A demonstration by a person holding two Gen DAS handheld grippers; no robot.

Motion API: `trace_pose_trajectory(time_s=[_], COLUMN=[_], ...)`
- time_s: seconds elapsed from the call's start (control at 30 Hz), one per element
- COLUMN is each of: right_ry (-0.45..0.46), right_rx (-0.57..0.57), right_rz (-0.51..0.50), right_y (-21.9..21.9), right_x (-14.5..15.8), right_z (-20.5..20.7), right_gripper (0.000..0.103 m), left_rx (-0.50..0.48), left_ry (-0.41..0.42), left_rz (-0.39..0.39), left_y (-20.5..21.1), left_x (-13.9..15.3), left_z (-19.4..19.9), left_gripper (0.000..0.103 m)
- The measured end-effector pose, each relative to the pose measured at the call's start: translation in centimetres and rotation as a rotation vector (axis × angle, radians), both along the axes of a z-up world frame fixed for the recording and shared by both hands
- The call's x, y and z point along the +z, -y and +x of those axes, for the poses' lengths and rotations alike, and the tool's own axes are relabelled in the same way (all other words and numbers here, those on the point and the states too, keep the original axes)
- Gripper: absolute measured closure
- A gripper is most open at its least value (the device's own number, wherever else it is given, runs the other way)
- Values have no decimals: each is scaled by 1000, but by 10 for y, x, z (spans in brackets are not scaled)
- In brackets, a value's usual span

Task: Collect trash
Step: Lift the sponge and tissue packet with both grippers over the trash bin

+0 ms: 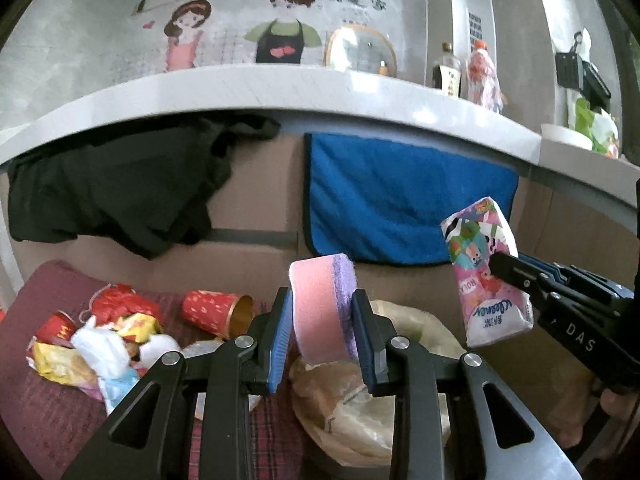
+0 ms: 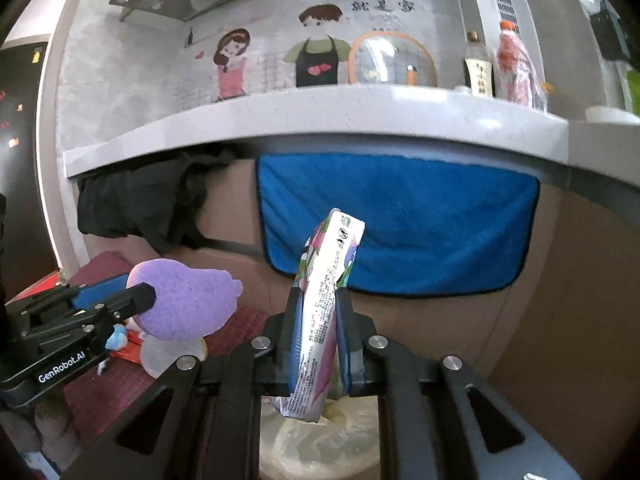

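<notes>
My left gripper point(image 1: 322, 300) is shut on a pink sponge with a purple scrub side point(image 1: 320, 308), held upright in the air. The same sponge point(image 2: 188, 304) shows purple side out at the left of the right wrist view, in the left gripper point(image 2: 132, 296). My right gripper point(image 2: 318, 300) is shut on a colourful tissue pack point(image 2: 324, 312), standing on end between the pads. That pack point(image 1: 486, 276) appears at the right of the left wrist view, pinched by the right gripper point(image 1: 500, 268). A translucent plastic bag point(image 1: 360, 412) lies open under both grippers. Crumpled wrappers point(image 1: 100, 340) and a red paper cup point(image 1: 216, 312) lie on the dark red cloth point(image 1: 48, 412).
A grey counter edge point(image 1: 280, 88) runs across above, with a black cloth point(image 1: 112, 200) and a blue towel point(image 1: 400, 200) hanging from it over brown cardboard point(image 1: 248, 184). Bottles point(image 1: 448, 72) and a round mirror point(image 1: 360, 52) stand on the counter.
</notes>
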State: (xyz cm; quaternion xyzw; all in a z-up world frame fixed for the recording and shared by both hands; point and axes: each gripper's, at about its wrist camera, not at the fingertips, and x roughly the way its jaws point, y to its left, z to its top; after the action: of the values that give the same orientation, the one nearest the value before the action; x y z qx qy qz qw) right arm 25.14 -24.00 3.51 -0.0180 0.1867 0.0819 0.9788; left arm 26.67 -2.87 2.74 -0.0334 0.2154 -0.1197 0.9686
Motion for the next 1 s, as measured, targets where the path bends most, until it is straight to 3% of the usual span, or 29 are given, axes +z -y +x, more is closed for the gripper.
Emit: trace_pose_trajectory(time_s=[1.0], right_ry=[-113], right_rx=[-43], right_rz=[17], right_y=[20], right_x=[-49], right_z=[38], right_gripper=[89], left_rx=[-67], left_ry=[-150], left_rz=[-37], left_y=[24], left_x=[-48], left_z=[46], left_gripper=[72])
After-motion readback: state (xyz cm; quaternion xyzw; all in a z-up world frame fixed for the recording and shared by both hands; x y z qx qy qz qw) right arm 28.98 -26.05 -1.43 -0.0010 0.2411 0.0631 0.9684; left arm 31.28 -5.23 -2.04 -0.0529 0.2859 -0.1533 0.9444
